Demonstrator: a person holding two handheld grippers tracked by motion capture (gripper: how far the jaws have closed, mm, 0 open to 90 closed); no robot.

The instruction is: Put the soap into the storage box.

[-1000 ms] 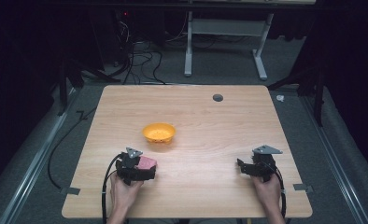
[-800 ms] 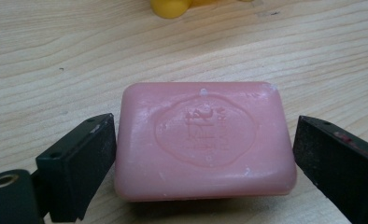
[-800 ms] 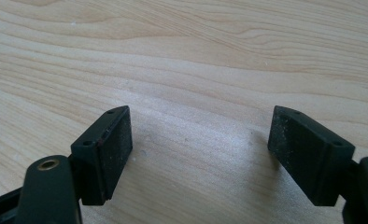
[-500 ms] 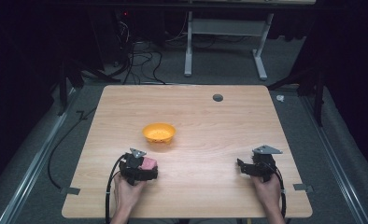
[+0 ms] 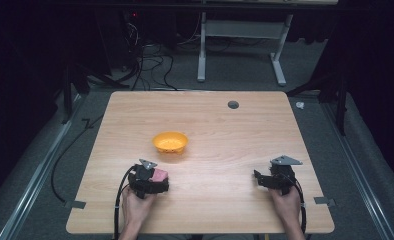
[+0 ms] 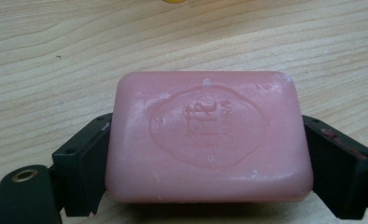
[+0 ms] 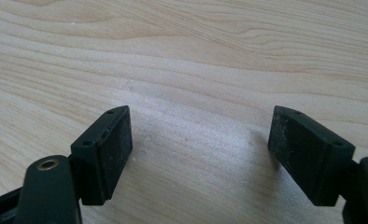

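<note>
While the high view blurs it, left tool (image 6: 205, 186) jaws just closed, apparently clenching embossed pink soap (image 6: 208, 135), right tool (image 7: 198, 154) released.

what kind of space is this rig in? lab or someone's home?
Most likely a lab or workshop recording station, not a home: a bare wooden table on grey carpet, tangled cables on the floor behind it, a metal stand's legs, dark surroundings.

Pale wood-grain counter (image 5: 245, 135), round grey cable port (image 5: 233, 104) near far edge. Grey carpet floor (image 5: 235, 65) beyond. White desk frame (image 5: 242, 35) at back; black cables (image 5: 150, 60) tangled left. Surroundings dark.
</note>
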